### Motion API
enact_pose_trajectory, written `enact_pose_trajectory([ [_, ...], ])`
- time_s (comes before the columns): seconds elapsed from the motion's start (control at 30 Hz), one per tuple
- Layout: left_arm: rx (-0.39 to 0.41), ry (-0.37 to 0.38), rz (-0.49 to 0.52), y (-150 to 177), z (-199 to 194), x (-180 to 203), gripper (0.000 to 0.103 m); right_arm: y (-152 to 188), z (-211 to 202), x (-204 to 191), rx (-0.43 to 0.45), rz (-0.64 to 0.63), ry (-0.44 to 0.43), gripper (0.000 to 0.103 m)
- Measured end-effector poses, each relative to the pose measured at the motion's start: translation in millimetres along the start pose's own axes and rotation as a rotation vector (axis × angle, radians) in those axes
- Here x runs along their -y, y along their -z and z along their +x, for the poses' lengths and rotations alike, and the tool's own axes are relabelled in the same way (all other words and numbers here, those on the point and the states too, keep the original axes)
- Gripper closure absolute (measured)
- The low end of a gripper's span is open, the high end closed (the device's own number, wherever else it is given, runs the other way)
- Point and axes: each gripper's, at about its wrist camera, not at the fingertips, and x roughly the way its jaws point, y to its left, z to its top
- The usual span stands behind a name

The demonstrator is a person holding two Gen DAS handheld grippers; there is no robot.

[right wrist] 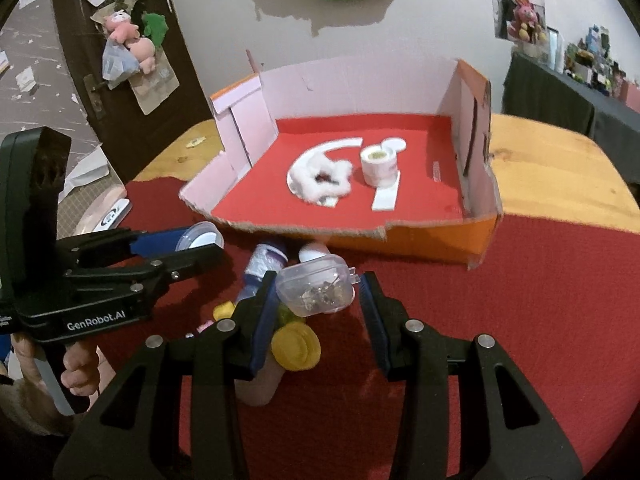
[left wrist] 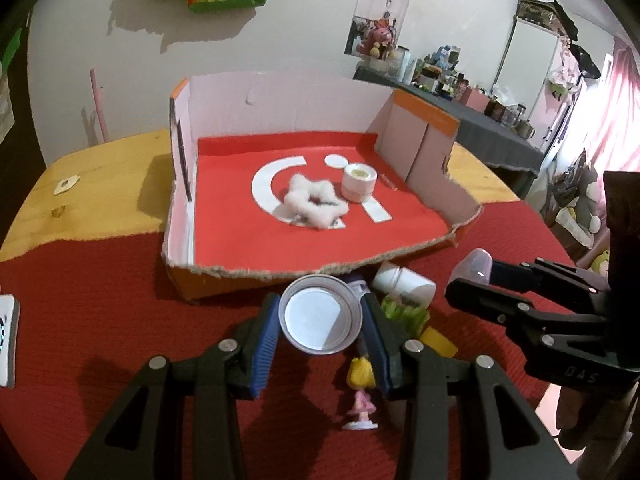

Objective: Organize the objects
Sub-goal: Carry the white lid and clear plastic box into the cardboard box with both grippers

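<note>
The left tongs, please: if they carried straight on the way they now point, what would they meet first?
Probably the torn front wall of the box, just beyond the lid held in the left tongs; depth is hard to judge, so they might clear it.

Both claws angle downward side by side, left claw (left wrist: 320, 322) and right claw (right wrist: 318, 294) each partly closed.

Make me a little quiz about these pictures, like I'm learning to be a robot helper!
1. True or false: the fluffy white scrunchie lies inside the cardboard box.
2. What does the left gripper hold? A) yellow cap B) round clear tub C) doll
3. Fill in: the right gripper holds a clear ___ case with small metal bits inside.
Key: 1 true; 2 B; 3 plastic.
</note>
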Motion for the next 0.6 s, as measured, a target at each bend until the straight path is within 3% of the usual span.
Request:
enact_pose_trajectory([
  [0.6, 0.042, -0.005, 0.03, -43, 4, -2, 0.061, -47, 9, 1, 0.009, -0.04, -0.024, 0.064],
])
